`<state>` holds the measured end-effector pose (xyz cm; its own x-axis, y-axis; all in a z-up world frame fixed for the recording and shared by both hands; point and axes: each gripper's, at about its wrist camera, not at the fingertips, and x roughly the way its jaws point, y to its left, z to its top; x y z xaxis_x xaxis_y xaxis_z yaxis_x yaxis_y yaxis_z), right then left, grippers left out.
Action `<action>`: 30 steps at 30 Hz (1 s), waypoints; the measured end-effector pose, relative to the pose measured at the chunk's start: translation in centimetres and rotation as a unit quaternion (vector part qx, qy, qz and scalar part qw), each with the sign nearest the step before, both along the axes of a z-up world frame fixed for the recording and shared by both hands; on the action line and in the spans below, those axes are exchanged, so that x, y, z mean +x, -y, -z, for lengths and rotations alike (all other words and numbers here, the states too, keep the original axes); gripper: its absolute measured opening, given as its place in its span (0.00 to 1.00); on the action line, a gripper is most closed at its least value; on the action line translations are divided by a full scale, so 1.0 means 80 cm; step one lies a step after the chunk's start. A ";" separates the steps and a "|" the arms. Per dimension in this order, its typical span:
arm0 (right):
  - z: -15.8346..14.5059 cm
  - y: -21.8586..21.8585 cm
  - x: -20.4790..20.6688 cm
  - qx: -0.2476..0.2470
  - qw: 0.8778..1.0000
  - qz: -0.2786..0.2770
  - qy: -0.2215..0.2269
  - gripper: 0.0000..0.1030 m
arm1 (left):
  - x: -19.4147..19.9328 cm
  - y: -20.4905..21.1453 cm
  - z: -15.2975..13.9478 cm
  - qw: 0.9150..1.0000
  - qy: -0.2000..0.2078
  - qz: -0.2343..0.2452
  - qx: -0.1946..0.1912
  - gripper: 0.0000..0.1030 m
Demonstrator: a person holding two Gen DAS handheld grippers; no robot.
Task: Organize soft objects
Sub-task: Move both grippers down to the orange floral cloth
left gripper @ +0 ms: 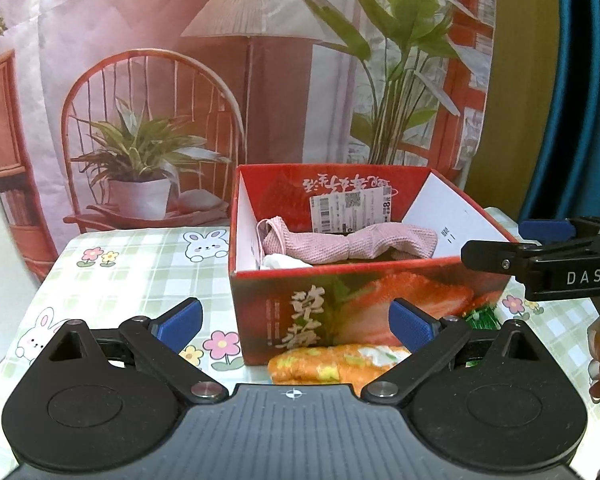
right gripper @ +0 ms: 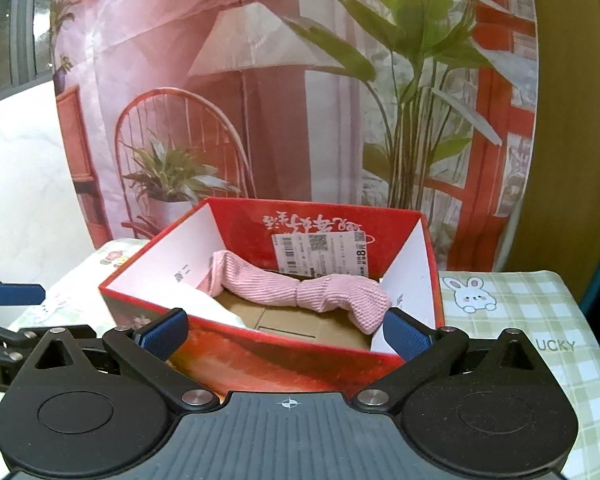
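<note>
Your left gripper (left gripper: 296, 330) and right gripper (right gripper: 286, 334) both hold their jaws open and empty before the red box (left gripper: 300, 300), whose front wall stands between you and the pink sock (right gripper: 300, 294) inside, while an orange cloth (left gripper: 332, 366) lies on the desk (left gripper: 140, 264) at lower centre.

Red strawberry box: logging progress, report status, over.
Left gripper open, empty; right gripper open, empty. Pink knitted sock in red strawberry-print cardboard box. Orange patterned soft cloth outside, against box front. Nothing blocking it.
</note>
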<state>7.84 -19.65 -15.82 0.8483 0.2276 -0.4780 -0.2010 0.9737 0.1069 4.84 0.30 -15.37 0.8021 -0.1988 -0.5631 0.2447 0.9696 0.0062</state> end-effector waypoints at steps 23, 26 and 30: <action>0.069 -0.008 -0.107 -0.033 0.999 0.003 0.005 1.00 | -0.076 -0.010 0.044 0.999 -0.037 -0.010 -0.033 0.96; 0.078 -0.004 -0.116 -0.021 1.000 0.004 -0.004 1.00 | -0.079 -0.013 0.050 0.998 -0.041 -0.012 -0.038 0.95; 0.089 -0.001 -0.125 -0.013 1.000 0.004 -0.012 0.99 | -0.074 -0.015 0.052 0.998 -0.045 -0.011 -0.049 0.91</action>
